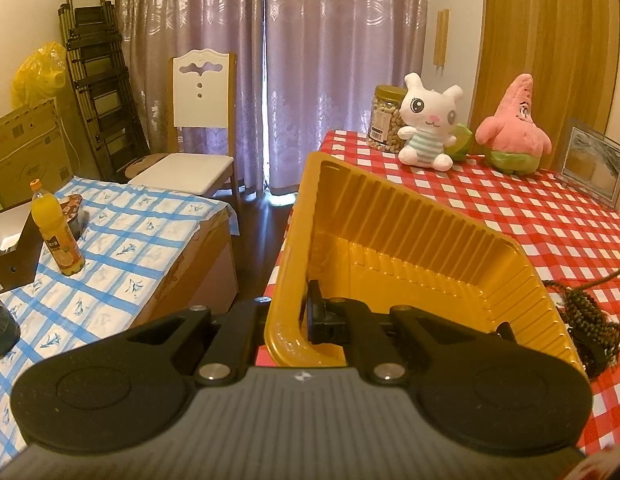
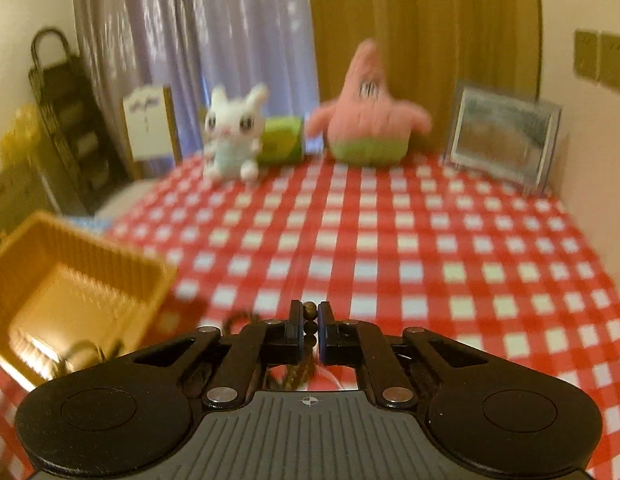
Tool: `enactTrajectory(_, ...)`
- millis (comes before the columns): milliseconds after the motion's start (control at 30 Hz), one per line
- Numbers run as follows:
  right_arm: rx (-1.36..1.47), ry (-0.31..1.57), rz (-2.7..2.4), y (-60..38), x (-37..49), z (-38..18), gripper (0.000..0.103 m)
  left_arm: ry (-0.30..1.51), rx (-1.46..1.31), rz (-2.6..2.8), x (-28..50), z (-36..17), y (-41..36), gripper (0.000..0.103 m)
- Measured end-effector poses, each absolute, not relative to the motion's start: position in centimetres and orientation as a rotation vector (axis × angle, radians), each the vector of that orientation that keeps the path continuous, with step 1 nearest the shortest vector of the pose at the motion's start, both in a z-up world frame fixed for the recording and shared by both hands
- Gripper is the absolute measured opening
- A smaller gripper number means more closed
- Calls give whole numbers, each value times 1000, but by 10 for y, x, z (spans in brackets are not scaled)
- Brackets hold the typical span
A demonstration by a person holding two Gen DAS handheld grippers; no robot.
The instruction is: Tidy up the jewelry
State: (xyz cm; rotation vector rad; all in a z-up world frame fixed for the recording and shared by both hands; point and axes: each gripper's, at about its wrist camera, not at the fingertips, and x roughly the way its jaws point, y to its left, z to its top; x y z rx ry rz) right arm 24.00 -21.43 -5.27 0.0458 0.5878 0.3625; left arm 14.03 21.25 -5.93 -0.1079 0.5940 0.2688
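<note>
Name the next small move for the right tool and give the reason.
Probably carry the bead necklace left and over the yellow tray, then open. The right tool is already shut on the beads above the checked tablecloth, while the left tool pinches the tray's wall and holds it tilted, open side up.

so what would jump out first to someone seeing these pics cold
Likely the yellow ribbed tray, tilted up at the near left edge of the red checked tablecloth, its wall pinched by the left tool. Next, the right tool shut on a string of dark beads low over the cloth. At the far side sit a white bunny plush and a pink starfish plush.
</note>
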Motion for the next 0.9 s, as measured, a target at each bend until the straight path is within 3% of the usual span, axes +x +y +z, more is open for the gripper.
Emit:
enactTrajectory(333,115,423,370,-227,220,8,7,588,-106,258,140,-57,212,4)
enactTrajectory(700,183,341,393,-242,192,38,7,587,-101,240,143,-58,212,4)
enactTrajectory(900,144,529,241,-251,208,5,7,583,-99,232,145,-58,212,4)
